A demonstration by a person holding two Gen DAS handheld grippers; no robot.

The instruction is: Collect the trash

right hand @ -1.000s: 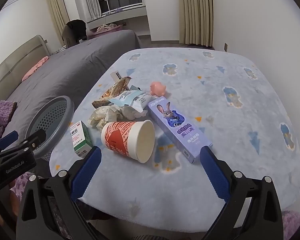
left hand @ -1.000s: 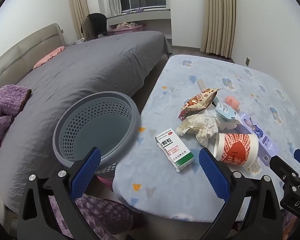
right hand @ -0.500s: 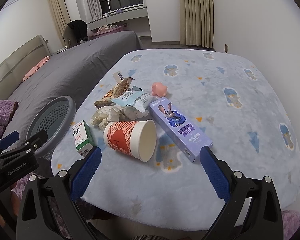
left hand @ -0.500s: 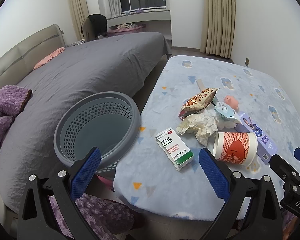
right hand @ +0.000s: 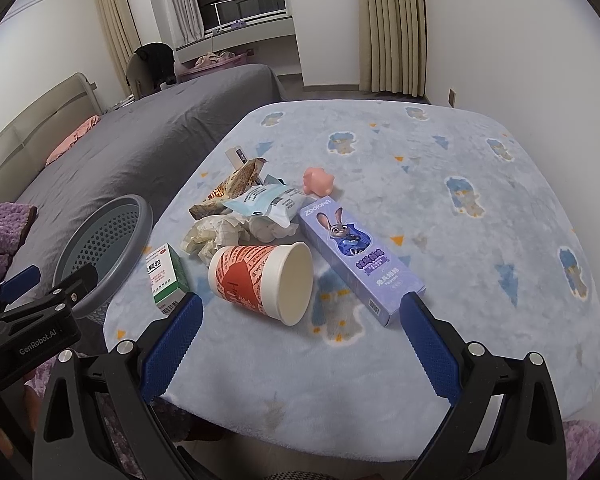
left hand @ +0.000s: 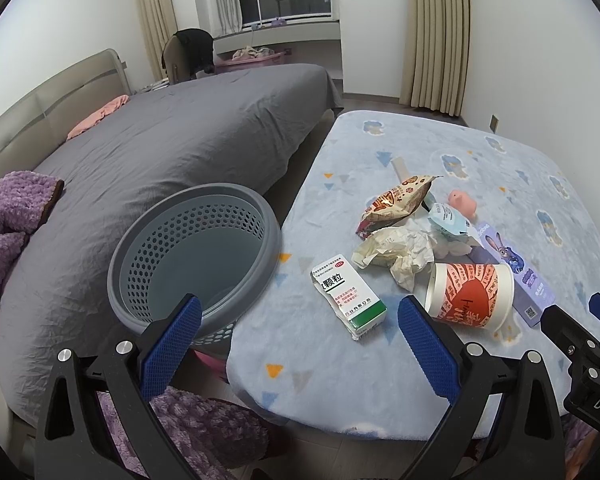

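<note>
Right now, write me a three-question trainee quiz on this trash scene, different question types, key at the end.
1. True or false: the paper cup stands upright.
2. Which item lies nearest the gray basket? A) pink pig toy B) green-and-white medicine box C) purple rabbit box
3. Fill in: the left gripper and right gripper are both ____, holding nothing.

Key: 1 false, it lies on its side; 2 B; 3 open.
</note>
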